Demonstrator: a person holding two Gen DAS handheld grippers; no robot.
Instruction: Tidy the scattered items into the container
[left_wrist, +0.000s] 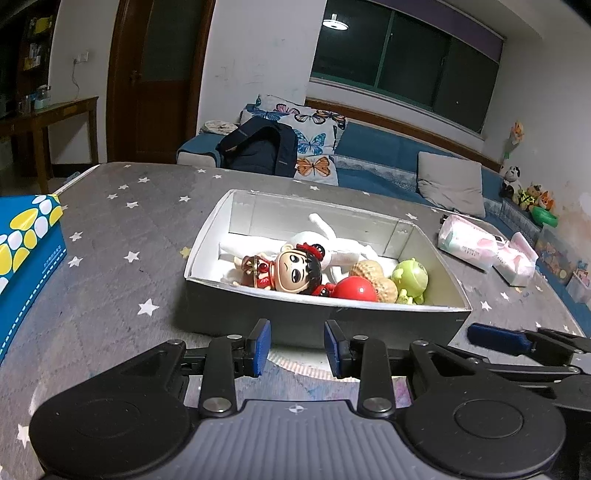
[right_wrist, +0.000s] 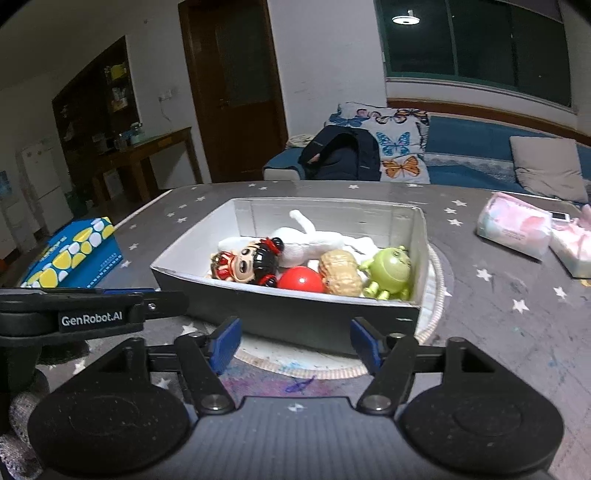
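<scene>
A grey box with a white inside (left_wrist: 317, 314) (right_wrist: 288, 314) stands on the star-patterned table. In it lie a white plush toy (left_wrist: 332, 240) (right_wrist: 314, 240), a black-haired doll (left_wrist: 295, 271) (right_wrist: 255, 260), a red ball (left_wrist: 355, 290) (right_wrist: 301, 281), a peanut toy (left_wrist: 376, 277) (right_wrist: 340, 273) and a green figure (left_wrist: 410, 278) (right_wrist: 389, 269). My left gripper (left_wrist: 297, 347) is open and empty just in front of the box's near wall. My right gripper (right_wrist: 295, 343) is open and empty, also in front of the box, to the right of the left one.
A blue box with yellow and white spots (left_wrist: 26, 251) (right_wrist: 74, 254) lies at the table's left. Pink and white tissue packs (left_wrist: 469, 242) (right_wrist: 513, 225) lie at the right. A round mat (right_wrist: 439, 291) lies under the box. A sofa with cushions stands behind the table.
</scene>
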